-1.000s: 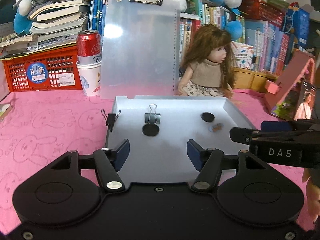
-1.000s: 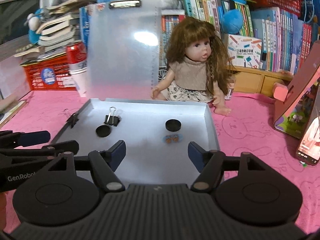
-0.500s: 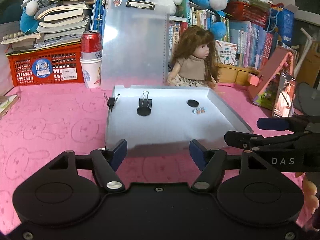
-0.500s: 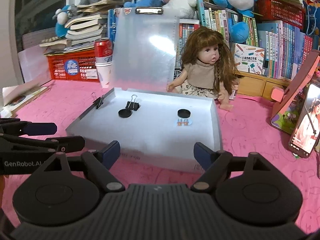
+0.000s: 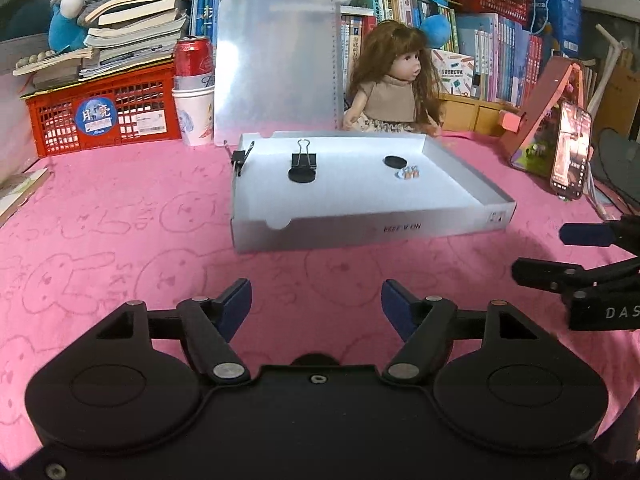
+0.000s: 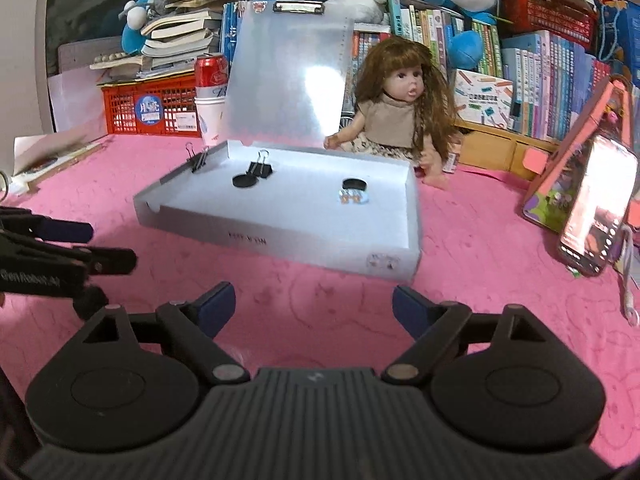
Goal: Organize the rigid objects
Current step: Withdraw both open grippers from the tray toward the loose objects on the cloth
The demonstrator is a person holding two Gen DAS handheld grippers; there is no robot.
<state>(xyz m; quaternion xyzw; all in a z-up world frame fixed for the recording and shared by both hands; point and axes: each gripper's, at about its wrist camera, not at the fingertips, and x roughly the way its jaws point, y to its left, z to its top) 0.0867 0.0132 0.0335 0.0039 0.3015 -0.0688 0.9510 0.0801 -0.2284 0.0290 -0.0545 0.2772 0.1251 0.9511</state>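
A shallow silver box [image 5: 360, 228] [image 6: 280, 240] lies on the pink cloth, its clear lid [image 5: 276, 68] standing upright behind it. Inside are a black binder clip [image 5: 304, 159] [image 6: 260, 168], two black discs [image 5: 302, 176] [image 5: 394, 161] and a small badge [image 5: 409, 173] [image 6: 354, 197]. Another binder clip [image 5: 239, 158] [image 6: 198, 162] grips the box's left rim. My left gripper [image 5: 316, 300] [image 6: 104, 246] and right gripper [image 6: 313, 304] [image 5: 560, 254] hover over bare cloth short of the box's front wall. Both sets of jaws are opening, with nothing between them.
A doll [image 5: 394, 84] sits behind the box. A red basket [image 5: 104, 116] with stacked books and a can on paper cups [image 5: 194, 92] stand at the back left. A phone [image 5: 570, 152] leans on a pink toy house [image 6: 576, 152] at right. Bookshelves fill the back.
Both grippers have pulled back from over the box, which now lies farther ahead of them. Their jaws have spread a little wider.
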